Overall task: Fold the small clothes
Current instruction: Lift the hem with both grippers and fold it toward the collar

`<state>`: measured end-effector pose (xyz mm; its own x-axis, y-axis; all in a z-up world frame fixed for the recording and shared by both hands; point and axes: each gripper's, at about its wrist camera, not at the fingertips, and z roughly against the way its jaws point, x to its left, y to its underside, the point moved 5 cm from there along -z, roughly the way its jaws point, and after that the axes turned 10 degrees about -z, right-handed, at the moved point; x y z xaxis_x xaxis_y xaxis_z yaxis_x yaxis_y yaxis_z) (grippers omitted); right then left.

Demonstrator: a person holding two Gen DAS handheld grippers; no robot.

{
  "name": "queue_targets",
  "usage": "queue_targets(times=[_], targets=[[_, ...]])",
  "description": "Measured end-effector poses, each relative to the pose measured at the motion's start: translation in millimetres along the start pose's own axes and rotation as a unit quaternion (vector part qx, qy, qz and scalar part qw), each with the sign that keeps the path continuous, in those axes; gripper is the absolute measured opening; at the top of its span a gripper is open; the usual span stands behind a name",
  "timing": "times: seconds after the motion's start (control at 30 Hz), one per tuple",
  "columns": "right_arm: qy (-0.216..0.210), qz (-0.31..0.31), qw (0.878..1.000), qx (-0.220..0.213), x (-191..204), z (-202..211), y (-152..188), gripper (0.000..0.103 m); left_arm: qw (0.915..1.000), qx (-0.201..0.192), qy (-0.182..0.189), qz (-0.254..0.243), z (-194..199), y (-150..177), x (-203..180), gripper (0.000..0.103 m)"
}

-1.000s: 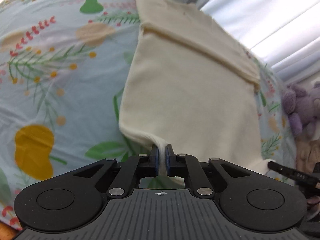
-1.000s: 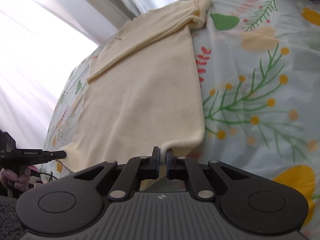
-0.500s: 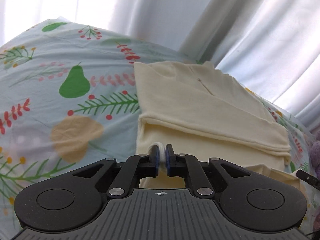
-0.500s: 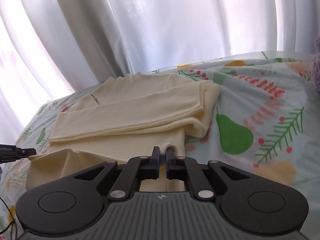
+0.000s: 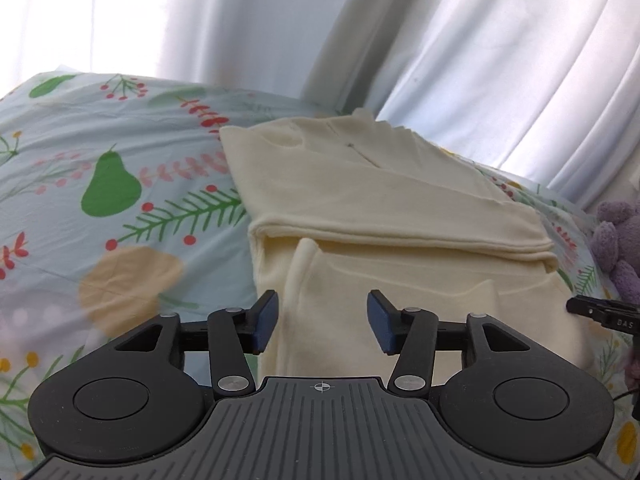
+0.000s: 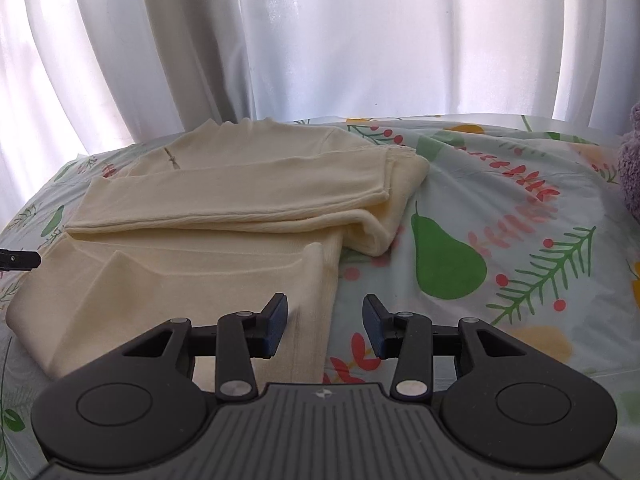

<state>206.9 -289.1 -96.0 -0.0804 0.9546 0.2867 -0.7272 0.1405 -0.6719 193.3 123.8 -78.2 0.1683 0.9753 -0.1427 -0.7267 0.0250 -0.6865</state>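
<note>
A cream long-sleeved top (image 5: 384, 216) lies on the flower-print bed sheet (image 5: 120, 208), sleeves folded across the chest and the bottom half folded up over them. It also shows in the right wrist view (image 6: 224, 216). My left gripper (image 5: 323, 322) is open and empty just above the folded hem's left part. My right gripper (image 6: 325, 326) is open and empty over the hem's right edge. The right gripper's tip (image 5: 600, 314) shows at the far right of the left wrist view.
White curtains (image 6: 320, 40) hang behind the bed. A purple plush toy (image 5: 618, 240) sits on the sheet to the right of the top. The sheet (image 6: 500, 240) spreads to the right of the top.
Both grippers carried the bottom hem up over the top, then opened and let it go. The hem now lies folded on the body.
</note>
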Motion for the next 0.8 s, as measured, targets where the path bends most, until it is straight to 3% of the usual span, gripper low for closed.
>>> queue_targets(times=[0.07,0.27,0.33,0.37,0.43,0.63,0.8], targets=[[-0.002,0.004,1.0,0.004,1.7,-3.6,0.2,0.041,0.9998,0.013,-0.016,-0.005,-8.7,-1.6,3.5,0.056],[0.0,0.018,1.0,0.012,10.7,-16.5,-2.1,0.033,0.9997,0.017,0.001,-0.019,-28.5,-6.6,-1.2,0.044],[0.003,0.024,1.0,0.015,12.5,-21.1,-3.8,0.028,0.9994,0.02,-0.001,-0.027,-31.7,-6.5,-4.6,0.031],[0.004,0.027,1.0,0.016,13.3,-22.5,-4.2,0.026,0.9992,0.021,-0.003,-0.034,-33.0,-5.9,-6.1,0.029],[0.004,0.035,0.999,0.018,15.3,-25.2,-4.9,0.011,0.9988,0.027,-0.013,-0.038,-35.2,-4.5,-6.5,0.014],[0.022,0.071,0.997,0.001,24.0,-18.3,-6.9,0.006,0.9982,0.011,-0.03,-0.051,-21.3,-9.8,-8.4,0.009],[0.007,0.078,0.996,-0.048,36.4,13.2,-26.1,0.005,0.9977,-0.045,-0.018,-0.047,16.9,-39.4,-17.5,0.009]])
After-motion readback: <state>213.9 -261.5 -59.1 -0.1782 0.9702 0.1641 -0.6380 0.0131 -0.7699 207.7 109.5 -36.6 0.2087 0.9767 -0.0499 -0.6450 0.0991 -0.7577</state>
